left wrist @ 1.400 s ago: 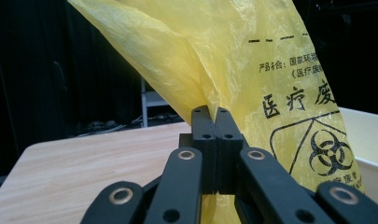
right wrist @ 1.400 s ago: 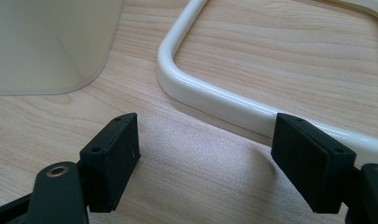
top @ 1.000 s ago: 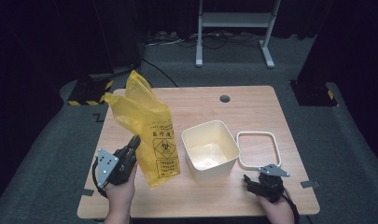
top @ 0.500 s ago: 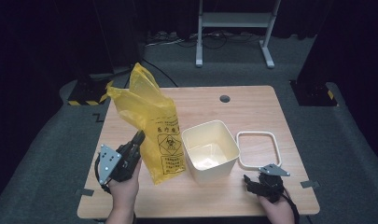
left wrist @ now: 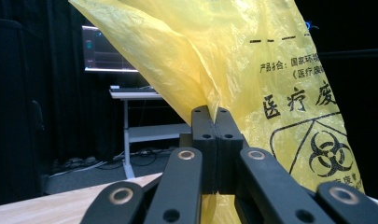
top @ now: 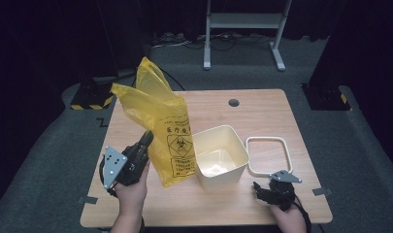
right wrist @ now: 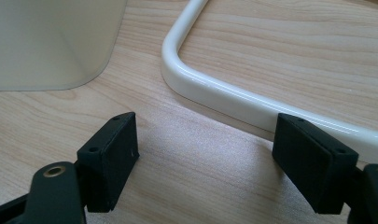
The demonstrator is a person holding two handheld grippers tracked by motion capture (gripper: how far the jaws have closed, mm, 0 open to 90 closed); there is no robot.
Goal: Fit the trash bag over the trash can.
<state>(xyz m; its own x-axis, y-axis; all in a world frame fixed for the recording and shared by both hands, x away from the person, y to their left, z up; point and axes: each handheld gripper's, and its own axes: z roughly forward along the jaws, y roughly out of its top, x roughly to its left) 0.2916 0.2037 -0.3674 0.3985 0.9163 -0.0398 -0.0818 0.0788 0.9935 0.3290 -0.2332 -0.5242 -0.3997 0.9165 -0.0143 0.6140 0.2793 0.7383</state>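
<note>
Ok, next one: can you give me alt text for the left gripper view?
The left gripper, seen from behind its black fingers, is shut on a fold of a thin yellow plastic bag printed with a biohazard symbol and Chinese text. The bag rises up and right across the picture. Behind, in a dark room, a lit monitor stands on a desk, with a strip of wooden table at bottom left.

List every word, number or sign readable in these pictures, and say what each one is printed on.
"产品符合: 国家环保" on the yellow bag, top line, cut off at the picture's edge.
"(医疗废" on the bag, second line, small, cut off.
"医疗废" on the bag, large characters, cut off.
Biohazard sign in a diamond frame on the bag.
The small print under the sign is too blurred to read.
</note>
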